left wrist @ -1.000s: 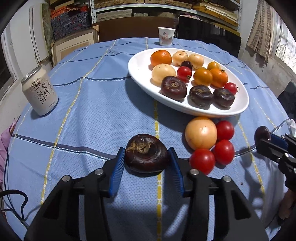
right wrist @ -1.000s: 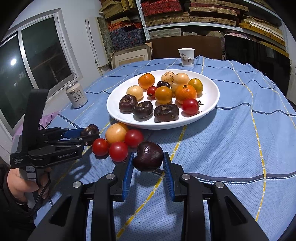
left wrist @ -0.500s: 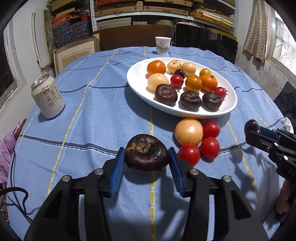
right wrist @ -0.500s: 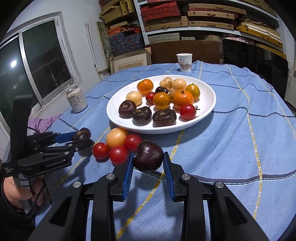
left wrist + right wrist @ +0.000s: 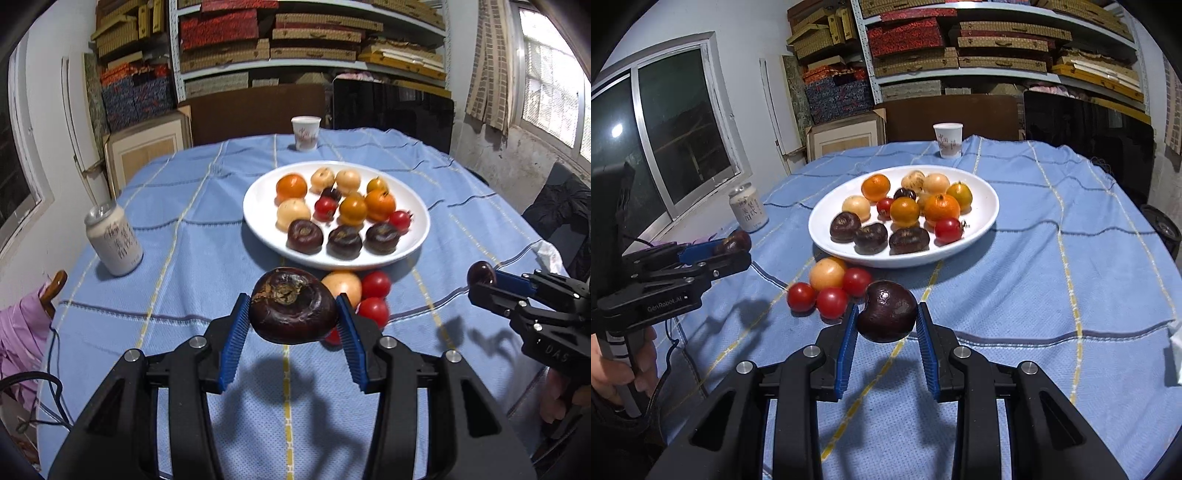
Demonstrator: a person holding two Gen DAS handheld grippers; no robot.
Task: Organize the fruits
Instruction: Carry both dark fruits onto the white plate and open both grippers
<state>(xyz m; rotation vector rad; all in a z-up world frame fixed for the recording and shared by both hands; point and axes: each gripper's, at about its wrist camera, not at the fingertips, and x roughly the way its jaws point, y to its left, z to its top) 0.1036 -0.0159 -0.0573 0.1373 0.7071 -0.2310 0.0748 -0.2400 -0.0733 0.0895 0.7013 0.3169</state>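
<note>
**Two dark fruits held above the blue tabletop**

Round tabletop under a blue cloth with yellow and dark stripes. Toward the far side, a white plate heaped with oranges, pale round fruits, red tomatoes and three dark brown fruits along its near edge. Left of the plate, well apart, a pale drink can, upright. Beyond the plate, a white paper cup, also upright.

Left gripper clear of the cloth, jaws pinching a large dark brown fruit, dried stem scar facing up. Right gripper likewise off the cloth, jaws pinching a smaller dark fruit, glossy side up.

Just in front of the plate, on the cloth: one pale orange fruit touching a cluster of three red tomatoes. A person's hand gripping the left handle.
</note>
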